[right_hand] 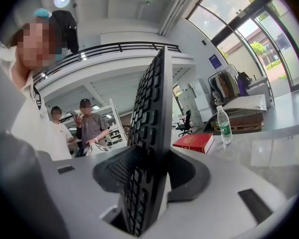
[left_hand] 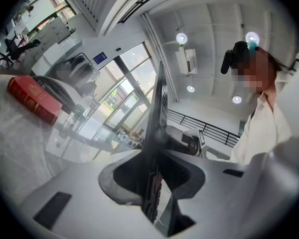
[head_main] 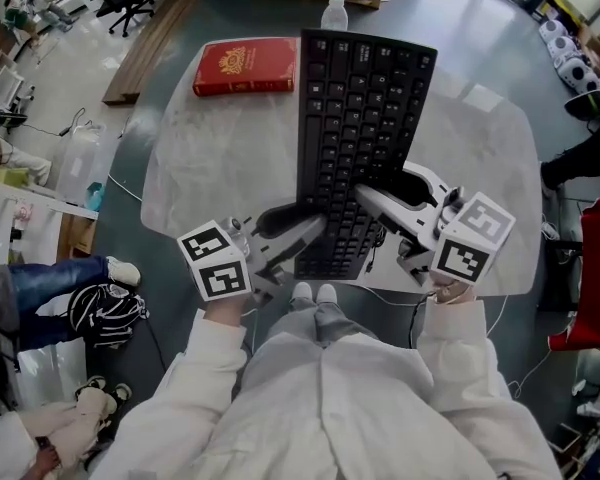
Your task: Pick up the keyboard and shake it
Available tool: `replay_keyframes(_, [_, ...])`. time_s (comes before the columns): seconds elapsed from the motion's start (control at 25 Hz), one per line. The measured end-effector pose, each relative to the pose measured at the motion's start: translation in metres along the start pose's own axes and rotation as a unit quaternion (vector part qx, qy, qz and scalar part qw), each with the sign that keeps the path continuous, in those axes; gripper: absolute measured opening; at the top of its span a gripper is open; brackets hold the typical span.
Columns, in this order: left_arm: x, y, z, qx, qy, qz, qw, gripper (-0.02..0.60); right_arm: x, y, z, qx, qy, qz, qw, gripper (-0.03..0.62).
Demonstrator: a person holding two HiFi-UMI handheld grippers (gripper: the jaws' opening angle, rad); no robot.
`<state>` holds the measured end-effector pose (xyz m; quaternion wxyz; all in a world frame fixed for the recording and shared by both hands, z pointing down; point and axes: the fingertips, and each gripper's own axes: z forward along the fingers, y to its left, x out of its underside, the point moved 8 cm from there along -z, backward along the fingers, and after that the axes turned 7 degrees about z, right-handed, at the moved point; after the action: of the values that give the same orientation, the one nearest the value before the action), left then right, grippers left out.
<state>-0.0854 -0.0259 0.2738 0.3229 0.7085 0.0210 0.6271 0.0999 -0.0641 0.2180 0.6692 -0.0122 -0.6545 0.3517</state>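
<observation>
Keyboard (head_main: 365, 118) being clamped at near end, left hand-held gripper (head_main: 302, 230) and right hand-held gripper (head_main: 378, 204) both gripping it, book (head_main: 245, 66) lying on bench (head_main: 230, 163)

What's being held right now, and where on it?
The keyboard, held by both grippers at its near end: the left gripper is clamped on the left edge and the right gripper on the right edge.

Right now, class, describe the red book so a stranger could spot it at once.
Start at the pale table. At its far edge, left of the black keyboard, lies the red book. It alone is red, lying flat near an upright clear bottle.
</observation>
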Motion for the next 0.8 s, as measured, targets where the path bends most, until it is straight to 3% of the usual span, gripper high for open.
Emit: replay_keyframes(0.8, [0.051, 0.018, 0.002, -0.017, 0.042, -0.073, 0.9963, 0.103, 0.052, -0.029, 0.003, 0.025, 0.039, 0.070, 0.996, 0.202])
